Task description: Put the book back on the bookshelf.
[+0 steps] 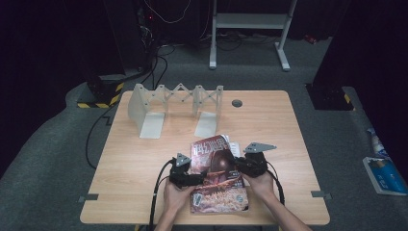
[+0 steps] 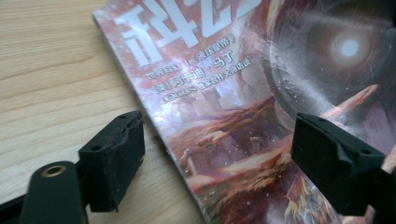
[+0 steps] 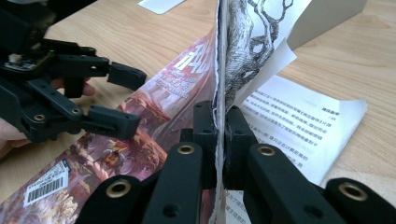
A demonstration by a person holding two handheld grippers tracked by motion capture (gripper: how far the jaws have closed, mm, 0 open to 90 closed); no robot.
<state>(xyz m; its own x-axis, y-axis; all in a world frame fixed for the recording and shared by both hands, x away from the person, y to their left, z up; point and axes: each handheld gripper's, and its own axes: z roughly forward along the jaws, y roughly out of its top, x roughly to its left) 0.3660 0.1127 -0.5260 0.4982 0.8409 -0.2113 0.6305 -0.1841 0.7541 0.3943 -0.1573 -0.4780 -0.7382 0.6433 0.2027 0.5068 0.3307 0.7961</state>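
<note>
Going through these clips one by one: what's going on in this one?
A person at a wooden table works on a magazine with two handheld grippers. The right gripper is shut on the magazine's edge, lifting the cover and some pages off the rest. The left gripper is open over the cover's other side, its jaws not pressing it. An empty folding rack stands behind.

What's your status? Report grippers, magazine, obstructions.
Right gripper shut on magazine pages, lifting them. Left gripper open over the cover, not gripping. Folding rack behind, clear of the work.
</note>
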